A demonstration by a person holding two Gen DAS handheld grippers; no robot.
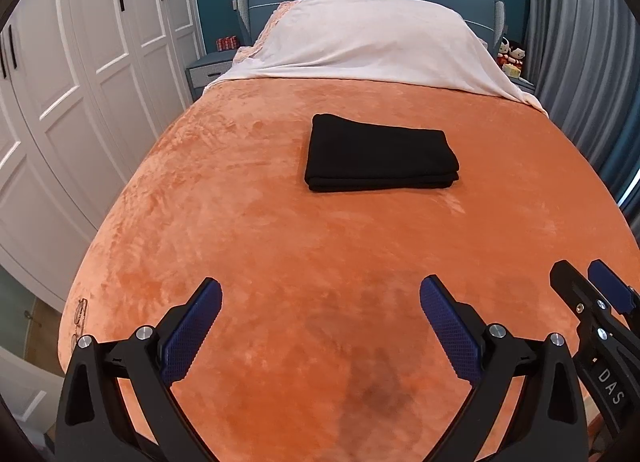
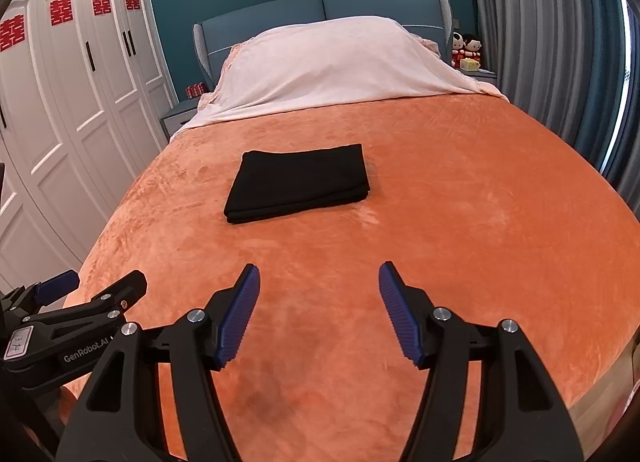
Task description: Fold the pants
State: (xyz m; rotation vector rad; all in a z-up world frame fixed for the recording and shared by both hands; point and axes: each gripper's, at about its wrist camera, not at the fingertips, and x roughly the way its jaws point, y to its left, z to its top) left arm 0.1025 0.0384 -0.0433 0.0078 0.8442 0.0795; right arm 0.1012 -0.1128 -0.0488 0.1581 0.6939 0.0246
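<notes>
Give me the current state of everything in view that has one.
black pants: folded into a flat rectangle, lying on the orange blanket
left tool: open, empty
right tool: open, empty
wardrobe doors: closed
curtain: drawn

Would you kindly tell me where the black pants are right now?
The folded black pants lie mid-bed on the orange blanket, ahead of both claws, short of the pale sheet.
</notes>
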